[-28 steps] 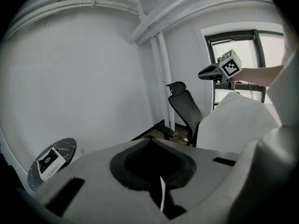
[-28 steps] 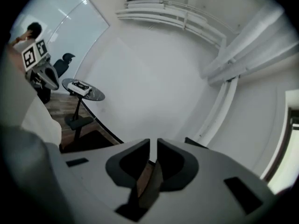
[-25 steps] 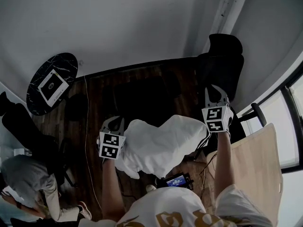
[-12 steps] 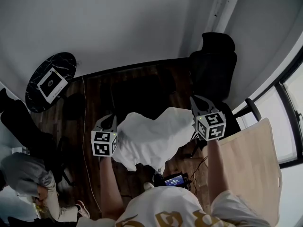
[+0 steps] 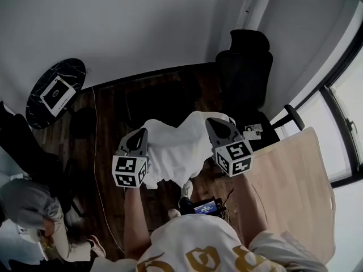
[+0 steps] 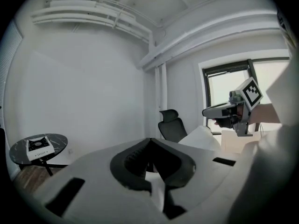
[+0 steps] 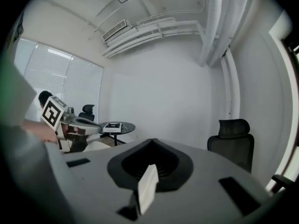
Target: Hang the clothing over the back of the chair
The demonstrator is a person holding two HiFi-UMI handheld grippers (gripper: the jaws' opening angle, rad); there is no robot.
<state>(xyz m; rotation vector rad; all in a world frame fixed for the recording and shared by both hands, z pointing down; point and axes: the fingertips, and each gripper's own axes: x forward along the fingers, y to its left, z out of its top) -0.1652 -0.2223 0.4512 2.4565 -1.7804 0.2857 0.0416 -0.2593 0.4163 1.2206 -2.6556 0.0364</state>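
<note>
On the far left, a small round table stands on the dark floor with a white box on top. Next is the left gripper. Its jaws are shut tight on one end of the white clothing. The clothing hangs in the air between the two grippers, above the floor. The right gripper pinches the other end in its shut jaws. The black chair stands behind. The clothing is not on it yet.
</note>
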